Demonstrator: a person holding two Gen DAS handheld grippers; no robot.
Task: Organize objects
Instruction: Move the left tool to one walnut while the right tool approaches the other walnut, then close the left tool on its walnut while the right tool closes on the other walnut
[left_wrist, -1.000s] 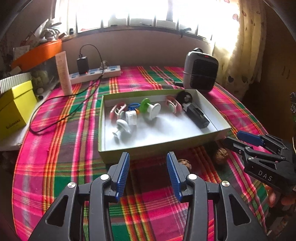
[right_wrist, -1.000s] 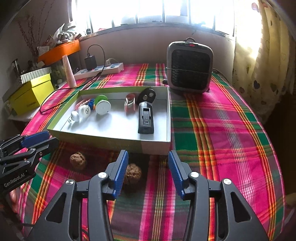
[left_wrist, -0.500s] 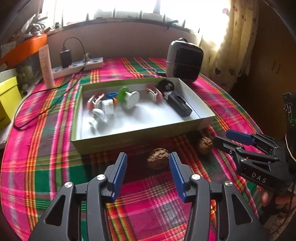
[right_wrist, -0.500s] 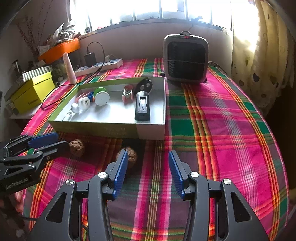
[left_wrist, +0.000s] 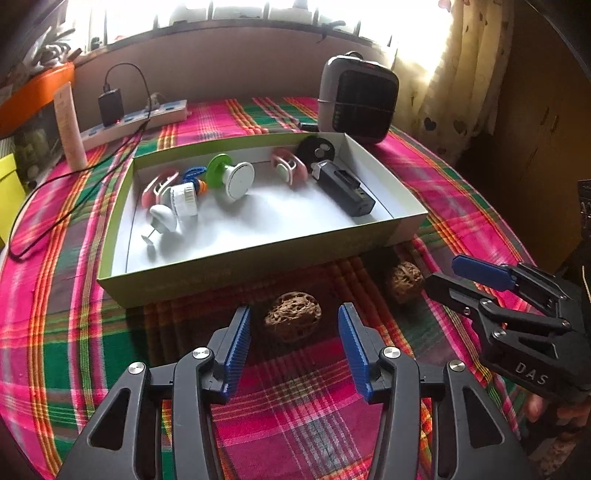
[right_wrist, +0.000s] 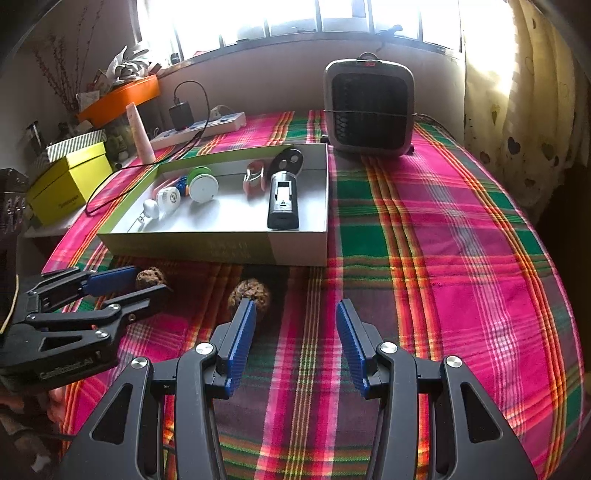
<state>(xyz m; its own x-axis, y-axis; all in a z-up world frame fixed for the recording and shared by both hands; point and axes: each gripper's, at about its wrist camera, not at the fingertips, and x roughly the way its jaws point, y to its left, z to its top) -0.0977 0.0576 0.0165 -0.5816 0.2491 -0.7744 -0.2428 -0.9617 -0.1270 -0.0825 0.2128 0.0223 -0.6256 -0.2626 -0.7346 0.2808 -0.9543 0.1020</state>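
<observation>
At the left edge of the worktop (right_wrist: 461, 236), covered in a pink, green and orange plaid cloth, a yellow cardboard box (right_wrist: 70, 184) sits beside a striped one, with a pale pink tube (left_wrist: 70, 125) standing upright and a white power strip (left_wrist: 136, 120) carrying a black charger along the far edge. The left tongs (left_wrist: 293, 345) hang spread wide just short of a brown wrinkled walnut (left_wrist: 292, 315), which lies on the cloth between their blue ribbed pads without touching either; in the right wrist view their body reads "GenRobot.AI". Directly beyond the nut stands the near wall of a shallow green-sided cardboard tray with a white floor (left_wrist: 236, 275), closing off room ahead; it holds small white, green and pink plastic pieces on its left and a black rectangular device (left_wrist: 345, 192) along its right wall. A second brown walnut (left_wrist: 404, 282) lies near the tray's near right corner, close to the tips of the right tongs (right_wrist: 295, 334), also spread, with the nut just off their left pad; their housing is lettered "DAS". A grey fan heater with a black grille (right_wrist: 369, 110) stands at the far edge behind the tray. To the right the cloth runs bare to the worktop's right edge, by the heart-print curtain (right_wrist: 517, 110).
</observation>
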